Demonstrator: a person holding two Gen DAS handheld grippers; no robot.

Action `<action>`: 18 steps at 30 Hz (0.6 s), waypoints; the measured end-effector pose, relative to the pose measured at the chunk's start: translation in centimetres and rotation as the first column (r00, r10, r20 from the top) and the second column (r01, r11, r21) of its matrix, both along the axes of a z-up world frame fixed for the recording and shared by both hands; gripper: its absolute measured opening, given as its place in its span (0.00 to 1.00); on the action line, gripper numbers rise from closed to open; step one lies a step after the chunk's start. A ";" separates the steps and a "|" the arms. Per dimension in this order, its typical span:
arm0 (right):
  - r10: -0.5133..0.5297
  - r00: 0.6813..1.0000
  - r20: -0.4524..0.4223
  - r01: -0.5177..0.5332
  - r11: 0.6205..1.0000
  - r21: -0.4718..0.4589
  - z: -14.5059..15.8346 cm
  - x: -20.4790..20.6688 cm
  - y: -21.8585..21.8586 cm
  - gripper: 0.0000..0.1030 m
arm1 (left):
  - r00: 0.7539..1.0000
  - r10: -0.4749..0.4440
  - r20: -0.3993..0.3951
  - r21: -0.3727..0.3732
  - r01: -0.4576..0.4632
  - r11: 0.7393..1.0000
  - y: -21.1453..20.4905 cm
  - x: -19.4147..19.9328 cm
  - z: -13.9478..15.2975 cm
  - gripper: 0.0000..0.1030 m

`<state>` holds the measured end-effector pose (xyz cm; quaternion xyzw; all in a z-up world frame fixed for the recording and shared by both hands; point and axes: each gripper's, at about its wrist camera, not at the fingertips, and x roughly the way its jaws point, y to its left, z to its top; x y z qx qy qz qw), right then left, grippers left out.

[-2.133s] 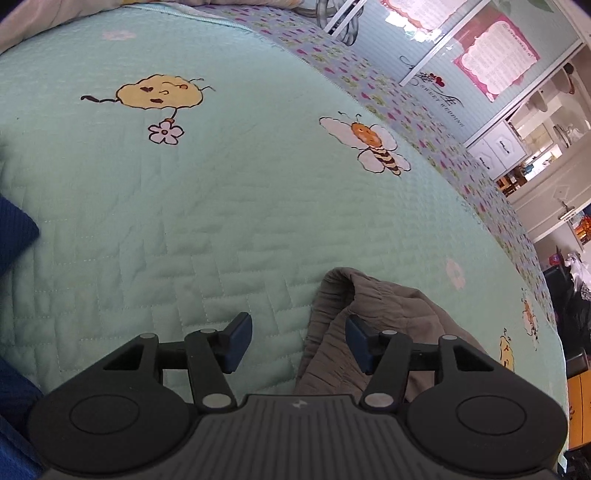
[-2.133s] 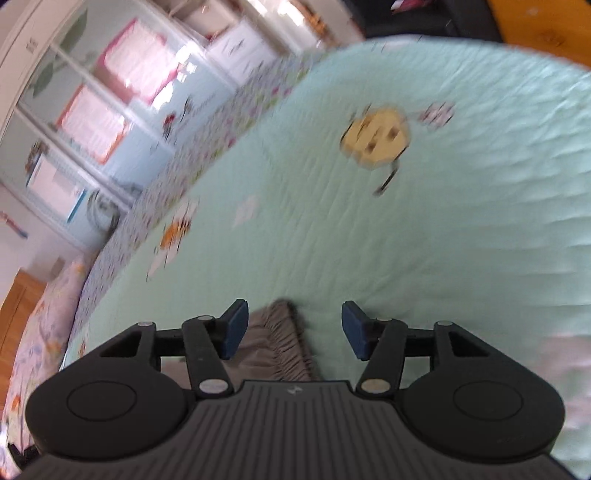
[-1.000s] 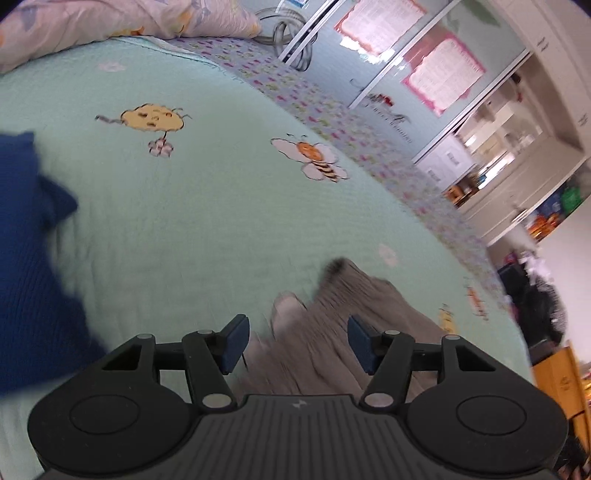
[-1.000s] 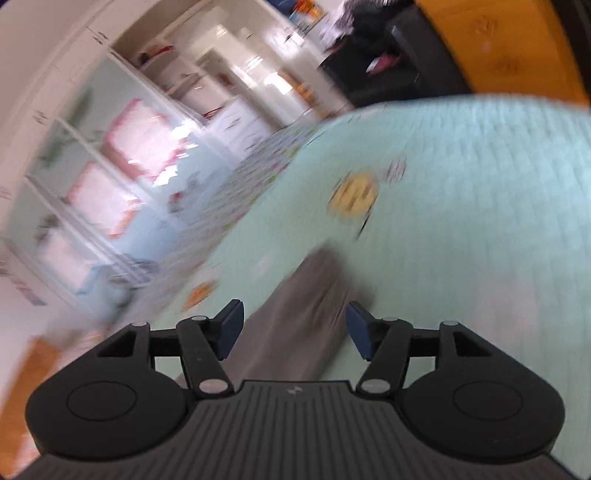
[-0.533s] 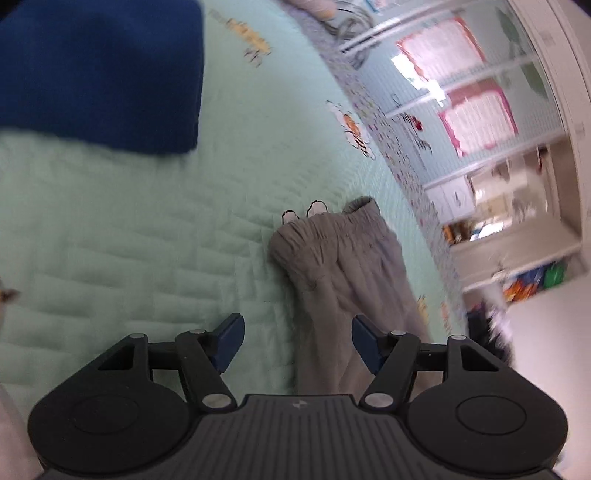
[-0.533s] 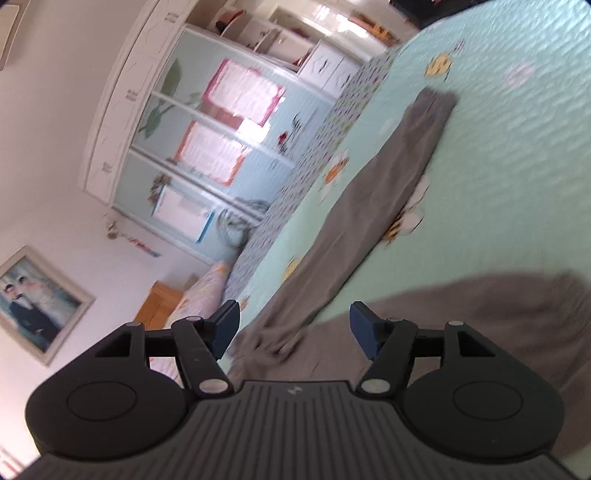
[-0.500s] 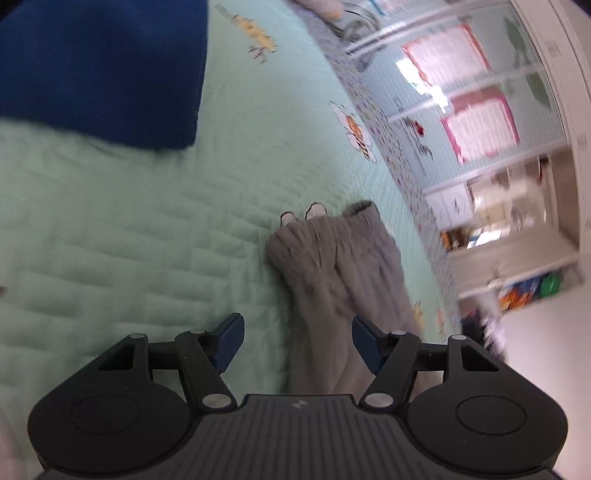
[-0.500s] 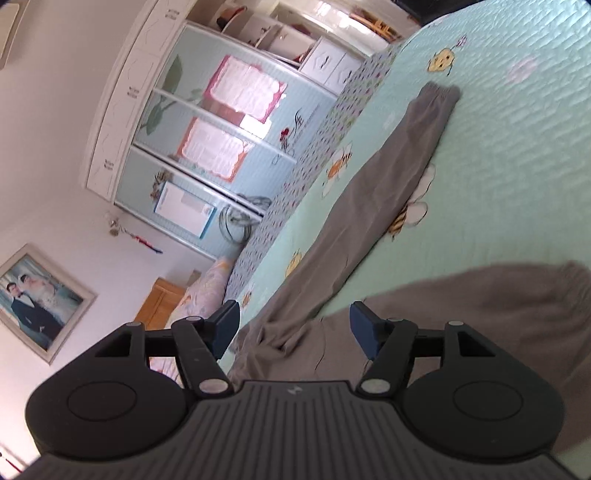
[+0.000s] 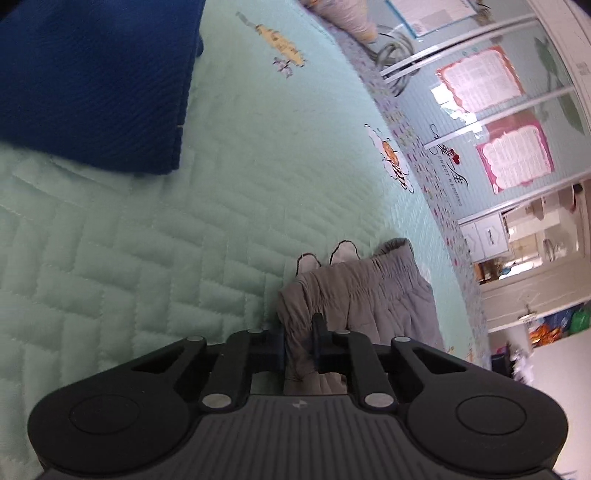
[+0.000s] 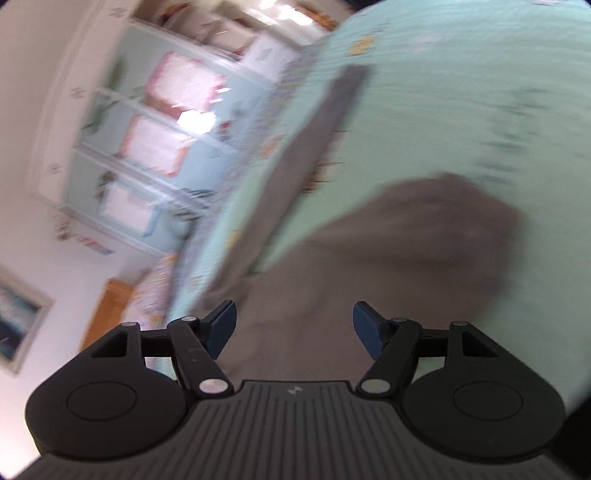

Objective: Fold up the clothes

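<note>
Grey trousers [image 9: 369, 284] lie on the mint quilted bedspread [image 9: 147, 240], gathered elastic end towards me. In the left wrist view my left gripper [image 9: 299, 332] has its jaws closing, and the pads pinch a fold of that grey cloth at its near left edge. The right wrist view is blurred by motion. There my right gripper [image 10: 294, 325] hovers over the grey trousers [image 10: 406, 251] with its jaws opening wide and nothing pressed between the pads. One trouser leg [image 10: 306, 147] stretches away across the bed.
A dark blue knitted garment [image 9: 92, 74] lies on the bedspread at the upper left. A pillow [image 9: 347, 18] sits at the bed's far end. Light blue wardrobe doors [image 10: 166, 129] with pink sheets stand beyond the bed's far edge.
My left gripper sank onto the trousers' gathered end and its jaws came together on the cloth. The right gripper swept sideways over the trousers, which now fill more of its view.
</note>
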<state>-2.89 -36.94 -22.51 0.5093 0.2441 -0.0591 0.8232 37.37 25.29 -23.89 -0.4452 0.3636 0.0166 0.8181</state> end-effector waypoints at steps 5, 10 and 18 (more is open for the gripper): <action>-0.104 0.993 -0.046 0.105 0.994 0.017 -1.1 -4.6 -0.9 0.70 | 0.999 0.020 0.029 0.020 -0.021 1.000 0.6 -1.2 2.3 0.12; -0.160 0.986 -0.051 0.164 0.983 0.079 -3.1 -5.6 -2.0 0.76 | 1.000 -0.004 -0.011 -0.008 0.004 1.000 1.3 -0.7 2.7 0.13; -0.240 0.970 0.048 0.233 0.965 0.118 -4.2 -3.1 -2.5 0.97 | 0.999 -0.006 -0.044 -0.023 0.005 1.000 1.2 -1.3 1.7 0.17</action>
